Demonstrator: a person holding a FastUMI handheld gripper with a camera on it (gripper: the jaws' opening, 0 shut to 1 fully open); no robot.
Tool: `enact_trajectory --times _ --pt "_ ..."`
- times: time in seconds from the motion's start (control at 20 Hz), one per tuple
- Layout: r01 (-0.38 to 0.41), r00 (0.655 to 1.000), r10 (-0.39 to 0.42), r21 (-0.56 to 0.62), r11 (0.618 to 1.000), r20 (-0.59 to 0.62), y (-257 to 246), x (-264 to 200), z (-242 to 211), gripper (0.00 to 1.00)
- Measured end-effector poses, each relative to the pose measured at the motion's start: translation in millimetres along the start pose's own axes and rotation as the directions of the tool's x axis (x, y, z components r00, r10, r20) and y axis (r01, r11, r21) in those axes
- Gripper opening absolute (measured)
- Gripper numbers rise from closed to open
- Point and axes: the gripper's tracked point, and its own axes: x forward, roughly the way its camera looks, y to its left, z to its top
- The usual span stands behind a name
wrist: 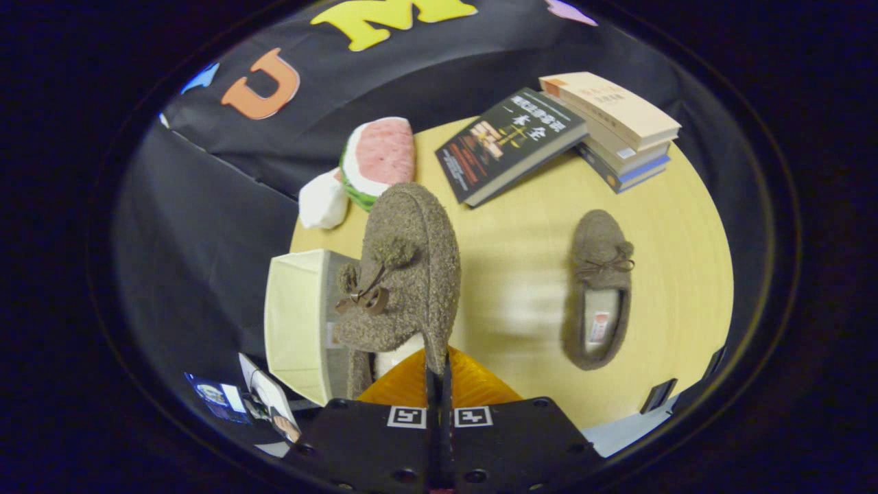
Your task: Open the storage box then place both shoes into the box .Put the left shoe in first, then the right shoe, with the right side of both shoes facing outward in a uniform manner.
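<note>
1. Your gripper (437,374) has its two fingers drawn together almost to touching, pinching the heel-side wall of the held shoe (405,274); only a thin slit separates them.
2. Held shoe: brown fuzzy slipper with pom-poms and a small brown bow, lifted clear of the table (521,288), toe pointing away from you.
3. Storage box (298,322): cream-coloured and open, just left of the held shoe and partly behind it, at the table's left edge.
4. Second shoe (598,288): same style, lying flat on the table well to the right of the fingers, opening upward. A small label on its insole is too small to read.
5. Beyond the held shoe: a watermelon-slice plush (377,161) and a white soft item (324,200).
6. Farther right: a dark book (511,144) leaning on a stack of books (621,127); cover writing not legible.
</note>
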Motion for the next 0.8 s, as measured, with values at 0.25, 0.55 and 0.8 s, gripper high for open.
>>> enact_trajectory --times 0.25,0.55,0.8 --pt "-0.096 0.995 0.095 -0.065 0.993 -0.015 121.4 3.3 -20.1 0.0" --pt "-0.029 0.997 0.028 -0.018 0.999 -0.079 196.4 79.8 -54.9 0.0" --pt "0.112 0.984 -0.104 0.044 0.993 -0.141 208.2 152.0 -75.6 0.0"
